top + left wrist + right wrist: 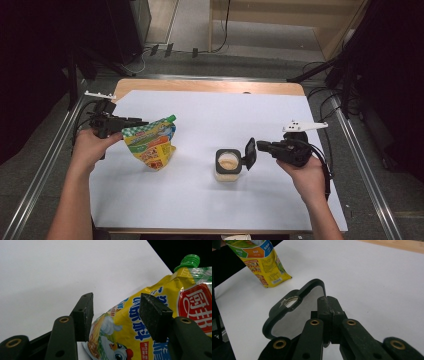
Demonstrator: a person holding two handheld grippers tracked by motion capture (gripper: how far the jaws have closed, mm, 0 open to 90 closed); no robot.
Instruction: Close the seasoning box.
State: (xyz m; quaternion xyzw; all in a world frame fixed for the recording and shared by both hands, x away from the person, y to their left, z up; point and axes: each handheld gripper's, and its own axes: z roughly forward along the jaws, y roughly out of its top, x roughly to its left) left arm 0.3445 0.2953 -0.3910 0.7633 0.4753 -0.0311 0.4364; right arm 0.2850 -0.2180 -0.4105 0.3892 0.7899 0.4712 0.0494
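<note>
A yellow seasoning pouch (150, 144) with a green screw cap (171, 118) stands tilted on the white sheet, its bottom corner on the surface. My left gripper (131, 122) is shut on its upper left part. In the left gripper view the pouch (140, 332) sits between the two black pads of the left gripper (116, 315). A small clear container (228, 165) of beige powder stands open near the middle. My right gripper (260, 146) is shut on its black lid (248, 152), held upright just right of the container. The right gripper (329, 305) pinches the lid (287, 308) at its edge; the pouch (265, 267) lies beyond.
A white sheet (210, 200) covers most of the wooden table (200, 86). Metal rails (47, 165) run along both sides. Cables and dark stands lie on the floor behind the table.
</note>
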